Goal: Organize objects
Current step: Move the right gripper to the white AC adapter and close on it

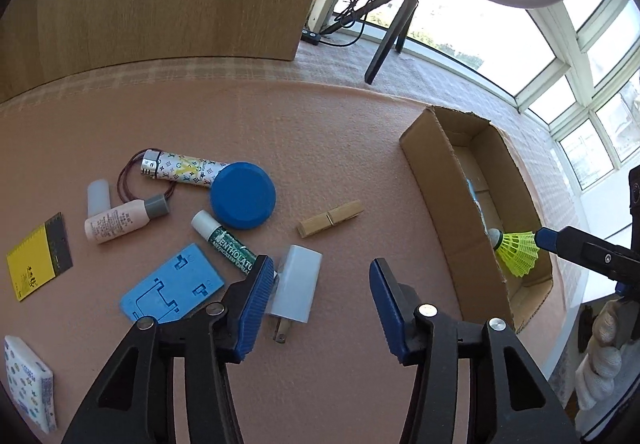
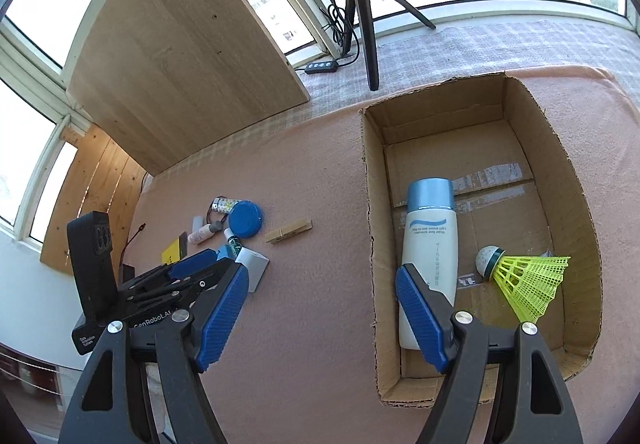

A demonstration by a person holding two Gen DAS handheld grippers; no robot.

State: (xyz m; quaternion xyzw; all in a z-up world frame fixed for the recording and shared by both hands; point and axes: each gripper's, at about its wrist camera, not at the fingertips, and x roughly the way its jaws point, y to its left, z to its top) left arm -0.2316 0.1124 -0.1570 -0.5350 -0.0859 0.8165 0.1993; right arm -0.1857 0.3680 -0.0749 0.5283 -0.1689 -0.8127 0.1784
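My right tongs point(image 2: 320, 316) stand wide open and empty above the box point(image 2: 370, 204), the shuttlecock point(image 2: 524, 276) lying inside. My left tongs point(image 1: 320, 308), also open and empty, hover over the charger point(image 1: 298, 290) on the counter point(image 1: 320, 148); I judge it comes next: lower and close.

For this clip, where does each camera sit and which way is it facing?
Left wrist: on the left tongs, open, looking down at loose items around the white charger; the right tongs enter at the right edge.
Right wrist: on the right tongs, open, over the cardboard box edge; the left tongs show at left.
Shared: box, yellow shuttlecock inside it, clothespin, blue lid.
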